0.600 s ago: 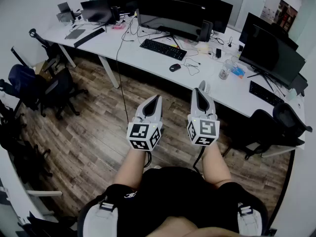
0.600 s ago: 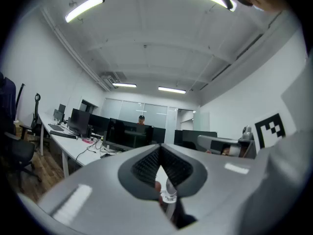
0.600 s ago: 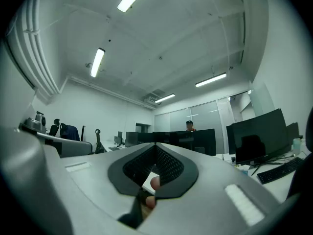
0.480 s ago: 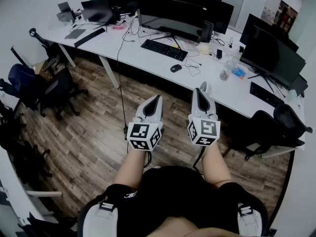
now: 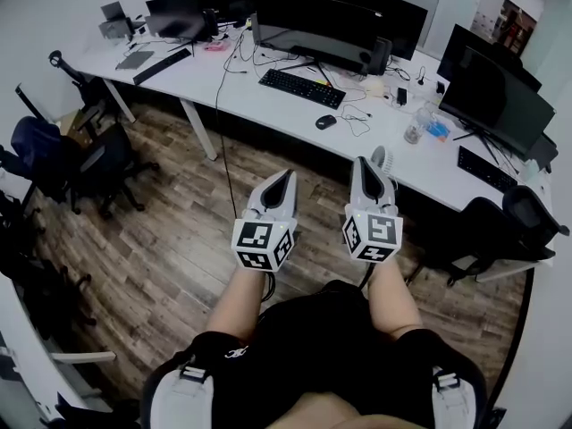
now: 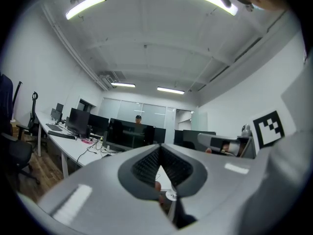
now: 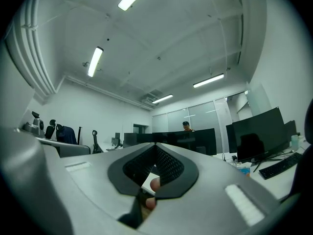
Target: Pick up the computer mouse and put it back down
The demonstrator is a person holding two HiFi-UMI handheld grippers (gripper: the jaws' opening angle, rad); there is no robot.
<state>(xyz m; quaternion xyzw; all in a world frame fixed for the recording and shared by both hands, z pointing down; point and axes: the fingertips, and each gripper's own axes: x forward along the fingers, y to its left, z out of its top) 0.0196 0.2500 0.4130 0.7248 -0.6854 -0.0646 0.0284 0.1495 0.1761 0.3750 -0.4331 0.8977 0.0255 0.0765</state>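
Computer mouse (image 5: 325,121): small, dark, rounded, corded. Lies on the white desk (image 5: 268,107), just right of the keyboard (image 5: 302,88), well apart from both grippers. Left gripper (image 5: 282,179) and right gripper (image 5: 365,164): jaws together, nothing held. Approach not yet made; next, reach in and open one gripper.

Open-plan office. Long white desk (image 5: 268,110) carried row of black monitors (image 5: 313,27), keyboard (image 5: 301,88), computer mouse (image 5: 325,121), loose cables (image 5: 356,114). Black swivel chairs (image 5: 103,164) stood on wood-plank floor (image 5: 179,239). Strip lights (image 6: 85,5) ran overhead, glass partition (image 6: 156,115) closed far end. Person (image 6: 138,119) sat behind far screens.
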